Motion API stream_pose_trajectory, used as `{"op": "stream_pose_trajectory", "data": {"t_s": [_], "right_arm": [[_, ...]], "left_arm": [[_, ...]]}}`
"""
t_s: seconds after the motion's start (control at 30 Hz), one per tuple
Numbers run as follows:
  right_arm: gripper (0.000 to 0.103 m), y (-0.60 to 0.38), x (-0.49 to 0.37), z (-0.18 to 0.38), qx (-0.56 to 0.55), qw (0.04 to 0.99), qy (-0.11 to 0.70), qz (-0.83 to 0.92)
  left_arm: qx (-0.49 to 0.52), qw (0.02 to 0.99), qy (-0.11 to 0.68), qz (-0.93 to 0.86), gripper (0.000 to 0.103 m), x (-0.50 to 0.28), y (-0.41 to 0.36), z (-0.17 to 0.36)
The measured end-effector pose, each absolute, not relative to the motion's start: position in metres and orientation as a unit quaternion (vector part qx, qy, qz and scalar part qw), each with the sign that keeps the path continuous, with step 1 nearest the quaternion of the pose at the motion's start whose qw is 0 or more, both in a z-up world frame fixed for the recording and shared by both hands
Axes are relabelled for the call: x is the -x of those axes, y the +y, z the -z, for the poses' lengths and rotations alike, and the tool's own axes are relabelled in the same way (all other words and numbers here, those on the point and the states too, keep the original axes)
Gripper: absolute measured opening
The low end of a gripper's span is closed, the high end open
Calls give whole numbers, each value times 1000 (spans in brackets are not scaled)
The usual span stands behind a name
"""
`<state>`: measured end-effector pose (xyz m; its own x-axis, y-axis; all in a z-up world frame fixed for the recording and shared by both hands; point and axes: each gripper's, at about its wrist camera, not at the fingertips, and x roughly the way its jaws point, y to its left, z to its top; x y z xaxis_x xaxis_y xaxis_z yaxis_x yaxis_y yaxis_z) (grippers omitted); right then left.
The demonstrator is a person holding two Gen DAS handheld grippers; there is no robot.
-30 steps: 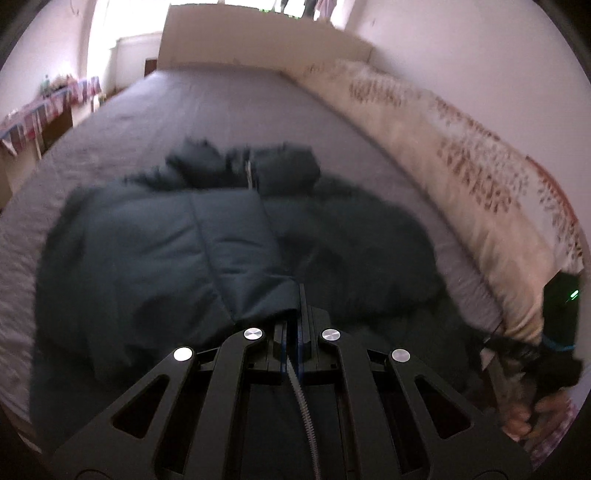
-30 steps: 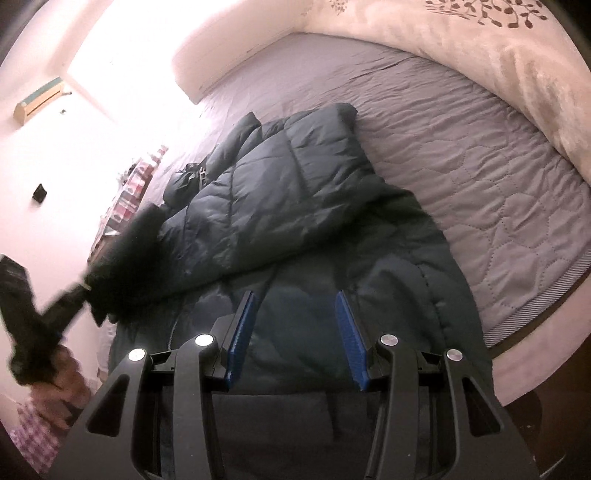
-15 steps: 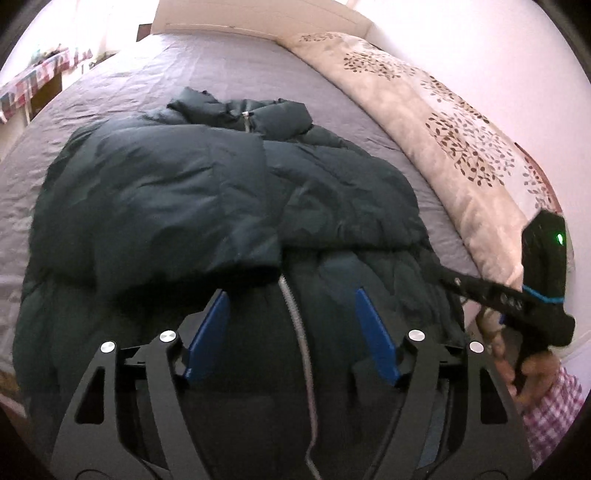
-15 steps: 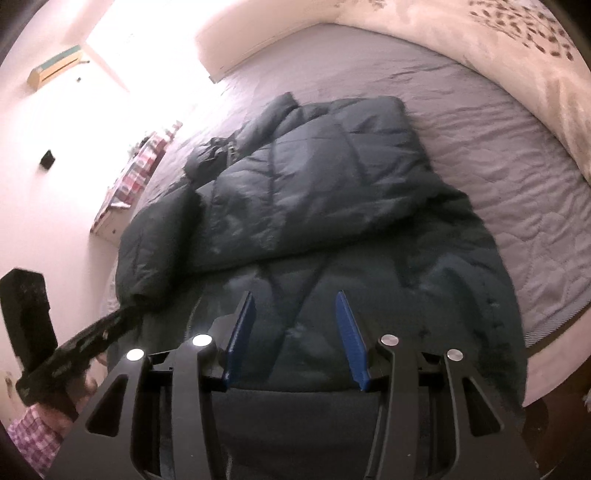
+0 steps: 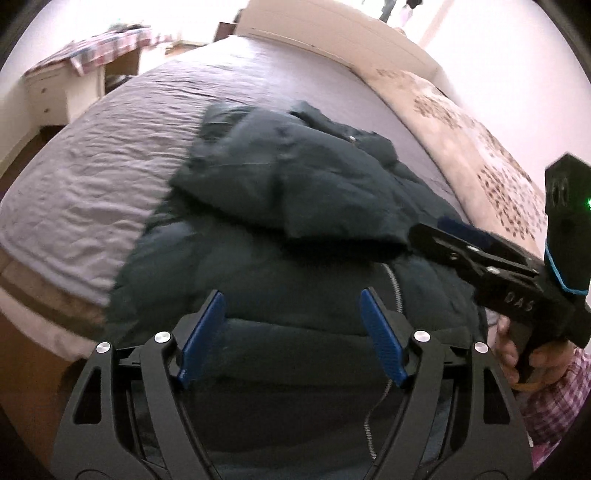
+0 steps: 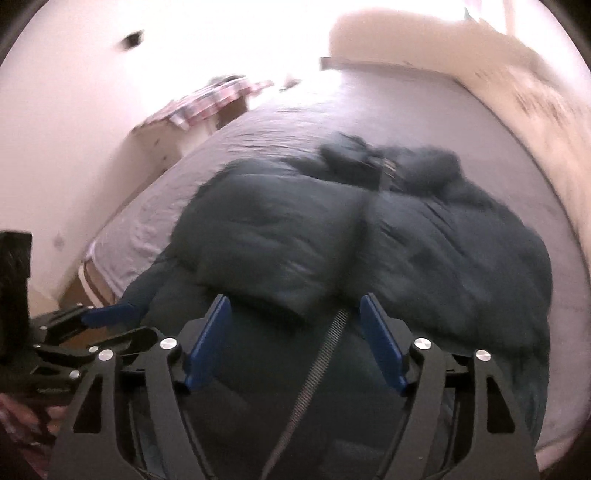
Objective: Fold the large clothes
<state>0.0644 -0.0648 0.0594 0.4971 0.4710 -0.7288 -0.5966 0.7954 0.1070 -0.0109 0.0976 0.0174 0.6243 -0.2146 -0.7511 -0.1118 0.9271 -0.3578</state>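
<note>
A dark teal puffer jacket (image 5: 295, 206) lies on the grey bed sheet (image 5: 110, 147), both sleeves folded in over its front. It also shows in the right wrist view (image 6: 369, 251), its silver zipper (image 6: 321, 362) running down the middle. My left gripper (image 5: 293, 321) is open and empty above the jacket's hem. My right gripper (image 6: 295, 328) is open and empty above the hem near the zipper. The right gripper shows at the right of the left wrist view (image 5: 443, 236). The left gripper shows at the left of the right wrist view (image 6: 107, 321).
A cream patterned duvet (image 5: 480, 147) lies along the bed's right side. A headboard (image 5: 332, 26) stands at the far end. A side table with a plaid cloth (image 5: 88, 48) stands left of the bed. The bed's near edge (image 5: 44, 295) runs at the lower left.
The left gripper let go of the left sleeve, which now lies folded over the jacket, and opened. Both grippers have swung their view toward the left; the right gripper opened wider.
</note>
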Motion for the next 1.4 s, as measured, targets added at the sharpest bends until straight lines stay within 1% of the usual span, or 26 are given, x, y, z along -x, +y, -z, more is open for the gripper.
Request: {"op": "stream_pose_trajectory", "data": {"t_s": [0.07, 0.23, 0.43, 0.47, 0.5, 0.53, 0.57, 0.63, 0.67, 0.7, 0.77, 0.87, 1.03, 1.2, 1.33, 1.4], "right_arm": [[81, -34, -62, -59, 119, 859, 379, -323], [82, 22, -66, -39, 202, 850, 363, -325], [83, 45, -81, 0, 266, 834, 383, -295], [80, 45, -82, 4, 276, 837, 376, -285], [74, 42, -83, 6, 280, 841, 370, -277], [62, 40, -84, 8, 280, 843, 369, -275], [47, 35, -88, 8, 267, 841, 377, -282], [33, 25, -94, 4, 235, 842, 391, -288], [28, 18, -97, 0, 209, 844, 398, -293], [26, 14, -96, -4, 191, 845, 402, -297], [18, -5, -98, -13, 141, 852, 407, -297], [16, -36, -98, -29, 65, 859, 409, -299], [15, -113, -99, -46, -84, 857, 427, -276], [15, -186, -102, -27, -209, 831, 463, -227], [15, -224, -104, 3, -269, 802, 500, -184], [20, -235, -104, 16, -294, 784, 519, -172]], "left_arm": [[195, 882, 428, 21, 75, 16, 107, -17], [208, 881, 425, 5, 75, 26, 127, -12], [238, 870, 431, -7, 74, 31, 148, 0], [240, 870, 430, -6, 74, 31, 148, 1], [242, 870, 430, -6, 74, 30, 150, 2], [243, 870, 430, -6, 74, 30, 149, 3], [243, 870, 430, -5, 74, 30, 149, 4], [242, 869, 431, -2, 74, 28, 148, 5], [240, 870, 431, -1, 74, 28, 147, 4], [238, 871, 430, 0, 74, 28, 145, 3], [235, 872, 429, 2, 74, 28, 145, 3], [232, 874, 428, 1, 74, 28, 144, 2], [231, 872, 431, 2, 74, 25, 138, 2], [219, 873, 436, 11, 74, 20, 125, -1], [205, 874, 440, 18, 74, 16, 114, -3], [198, 874, 442, 19, 74, 15, 110, -4]]}}
